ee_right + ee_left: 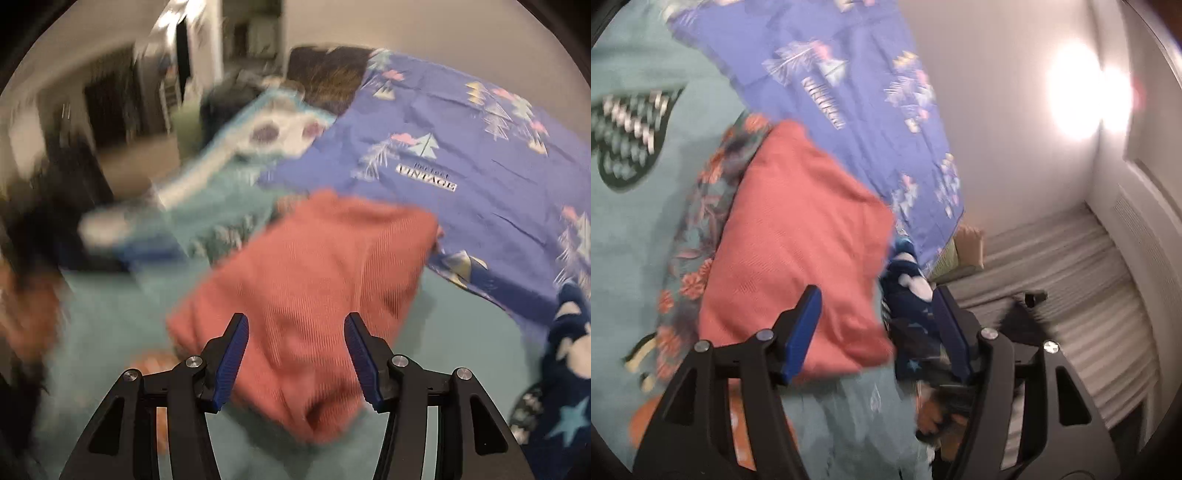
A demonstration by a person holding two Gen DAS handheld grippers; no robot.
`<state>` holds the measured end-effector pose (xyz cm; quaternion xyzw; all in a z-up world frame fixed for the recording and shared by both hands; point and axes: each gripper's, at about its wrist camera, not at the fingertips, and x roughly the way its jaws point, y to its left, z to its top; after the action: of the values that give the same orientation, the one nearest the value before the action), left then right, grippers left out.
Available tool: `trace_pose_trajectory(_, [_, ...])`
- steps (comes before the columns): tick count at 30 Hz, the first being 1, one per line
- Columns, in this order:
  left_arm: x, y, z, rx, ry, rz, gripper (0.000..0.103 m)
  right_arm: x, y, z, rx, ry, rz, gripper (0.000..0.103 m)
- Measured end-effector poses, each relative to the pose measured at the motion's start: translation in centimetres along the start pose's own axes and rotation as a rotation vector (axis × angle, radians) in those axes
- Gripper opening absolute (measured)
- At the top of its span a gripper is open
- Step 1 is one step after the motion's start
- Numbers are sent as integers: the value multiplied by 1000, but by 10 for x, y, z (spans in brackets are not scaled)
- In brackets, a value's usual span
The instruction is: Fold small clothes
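A folded salmon-pink ribbed garment (798, 236) (325, 280) lies on the teal bedspread (646, 229) (110, 325). My left gripper (877, 325) hovers over its near right corner with the jaws wide apart; the left pad (801, 332) is over the pink cloth and the right pad (951, 332) is beside a navy star-print garment (908, 280). My right gripper (297, 350) stands open just above the pink garment's near edge, with nothing pinched. The picture is blurred, so I cannot tell if any pad touches cloth.
A purple sheet with a tree print (857, 96) (461, 173) lies beyond the pink garment. A teal floral garment (701, 221) sticks out beneath it. The navy star-print garment (569, 369) sits at the right, a fringed teal cloth (221, 206) at the left. A white wall (997, 129) borders the bed.
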<state>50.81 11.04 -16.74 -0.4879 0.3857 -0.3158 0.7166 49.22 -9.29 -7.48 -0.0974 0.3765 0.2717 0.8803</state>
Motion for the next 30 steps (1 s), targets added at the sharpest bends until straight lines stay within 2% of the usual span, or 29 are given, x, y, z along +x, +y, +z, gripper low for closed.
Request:
trace_pose_trajectory(1, [14,19,-1,-65,15,0,62,5,-4,8,29,-16,-1,55])
trace_pose_trajectory(3, [39,51,-7,-172,69,-35,52,22,-13,13,57,10,-29,55])
trace_pose_trajectory(5, [40,66,-16,-164,46,-24,17,48,-32,2,137,89,-1,54])
trace_pose_trajectory(7, [36,73,-20,-159,86,-14,11,53,-33,-11,88,104,-55,51])
trace_pose_trajectory(9, [23,74,-24,-205,103,15,13,43,-29,-19,54,102,-98,52])
trace_pose_trajectory(10, [13,67,-26,-187,104,55,19,32,-25,-23,49,112,-107,52])
trace_pose_trajectory(13, [-21,27,-42,-26,67,214,43,-12,-5,-33,-34,111,-185,52])
trace_pose_trajectory(14, [-32,13,-49,24,60,231,45,-30,1,-37,-58,99,-213,53])
trace_pose_trajectory(18, [-60,-44,-78,116,77,229,46,-109,10,-53,-60,64,-270,58])
trace_pose_trajectory(20, [-72,-80,-95,187,65,247,54,-153,9,-62,-20,45,-321,64])
trace_pose_trajectory(24, [-101,-149,-144,339,46,282,60,-237,6,-85,84,7,-339,70])
trace_pose_trajectory(26, [-115,-179,-169,410,38,292,71,-285,8,-99,120,-31,-363,73])
trace_pose_trajectory(28, [-132,-204,-196,476,21,287,80,-332,12,-116,160,-75,-386,84])
trace_pose_trajectory(30, [-144,-221,-221,538,-4,306,84,-363,15,-131,196,-109,-406,90])
